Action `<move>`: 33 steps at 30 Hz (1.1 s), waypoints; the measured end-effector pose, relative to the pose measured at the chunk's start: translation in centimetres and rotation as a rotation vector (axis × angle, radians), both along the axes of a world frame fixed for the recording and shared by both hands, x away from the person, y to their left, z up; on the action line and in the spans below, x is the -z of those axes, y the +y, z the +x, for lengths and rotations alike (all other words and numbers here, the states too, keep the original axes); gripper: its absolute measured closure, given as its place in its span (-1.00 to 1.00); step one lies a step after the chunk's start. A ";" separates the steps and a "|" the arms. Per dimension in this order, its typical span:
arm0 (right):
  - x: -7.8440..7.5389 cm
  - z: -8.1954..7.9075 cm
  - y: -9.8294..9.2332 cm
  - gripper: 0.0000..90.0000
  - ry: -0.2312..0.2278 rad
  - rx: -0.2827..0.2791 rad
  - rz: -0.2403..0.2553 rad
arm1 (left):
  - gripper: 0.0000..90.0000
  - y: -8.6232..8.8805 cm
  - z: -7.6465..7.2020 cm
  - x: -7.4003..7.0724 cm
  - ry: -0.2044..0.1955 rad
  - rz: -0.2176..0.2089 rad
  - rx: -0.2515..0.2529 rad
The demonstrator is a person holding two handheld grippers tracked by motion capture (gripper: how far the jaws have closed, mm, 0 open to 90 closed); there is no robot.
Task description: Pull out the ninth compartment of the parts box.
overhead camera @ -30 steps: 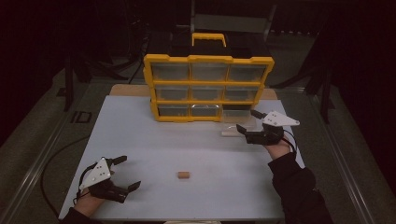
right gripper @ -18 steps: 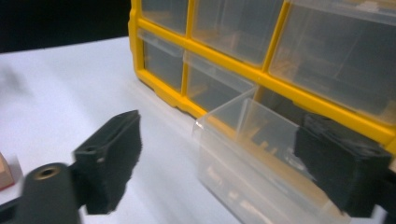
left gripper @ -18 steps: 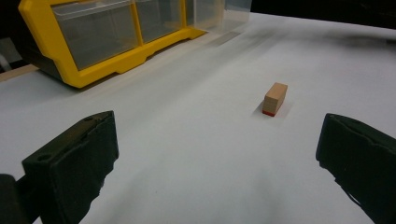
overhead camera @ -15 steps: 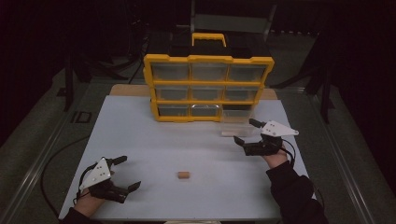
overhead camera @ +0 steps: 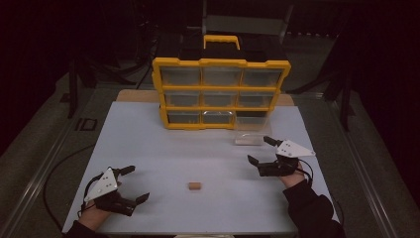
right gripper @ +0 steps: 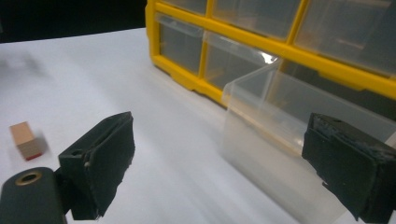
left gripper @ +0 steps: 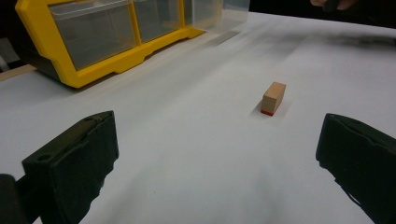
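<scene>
Looking down on the white surface [overhead camera: 148, 144], I see my left gripper [overhead camera: 130, 184] at the near left corner, jaws spread wide with nothing between them. In the left gripper view, its jaws frame the small wooden block [left gripper: 273, 98], which lies well ahead of them on a bare part of the surface, toward the near edge and about midway along it. My right gripper [overhead camera: 261, 150] is toward the right edge, its jaws having just been opening and now wide apart, empty. Just beyond it sits the clear drawer [overhead camera: 249, 137], pulled out of the yellow cabinet [overhead camera: 221, 64] at the far edge. In the right gripper view, the drawer is close ahead of the jaws, untouched, and the block is off to the left.
</scene>
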State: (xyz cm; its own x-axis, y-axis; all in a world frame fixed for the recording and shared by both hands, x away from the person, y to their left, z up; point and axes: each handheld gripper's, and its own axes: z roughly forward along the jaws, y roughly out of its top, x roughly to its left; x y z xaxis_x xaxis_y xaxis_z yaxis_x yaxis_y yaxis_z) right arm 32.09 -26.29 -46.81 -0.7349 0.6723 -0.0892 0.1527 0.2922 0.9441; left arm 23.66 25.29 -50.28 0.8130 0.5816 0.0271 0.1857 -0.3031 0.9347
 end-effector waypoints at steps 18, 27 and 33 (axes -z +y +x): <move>2.2 -2.7 -0.6 -0.81 0.028 0.008 -0.035 | -1.00 0.1 0.0 0.0 0.005 -0.004 0.000; 3.0 -3.8 -0.9 -0.81 0.019 -0.002 -0.061 | -1.00 0.1 0.0 0.0 0.008 -0.003 0.000; 3.0 -4.4 -1.0 -0.81 0.010 0.009 -0.053 | -1.00 0.1 0.1 0.0 0.011 -0.002 0.000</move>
State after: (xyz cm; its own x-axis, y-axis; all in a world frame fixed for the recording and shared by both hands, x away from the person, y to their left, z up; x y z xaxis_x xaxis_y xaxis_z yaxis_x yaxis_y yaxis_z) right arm 27.73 -27.31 -49.81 -0.7296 0.6736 -0.1177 0.1652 0.3406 0.9256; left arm 23.74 25.35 -50.30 0.8131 0.5818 0.0167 0.1963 -0.3011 0.9332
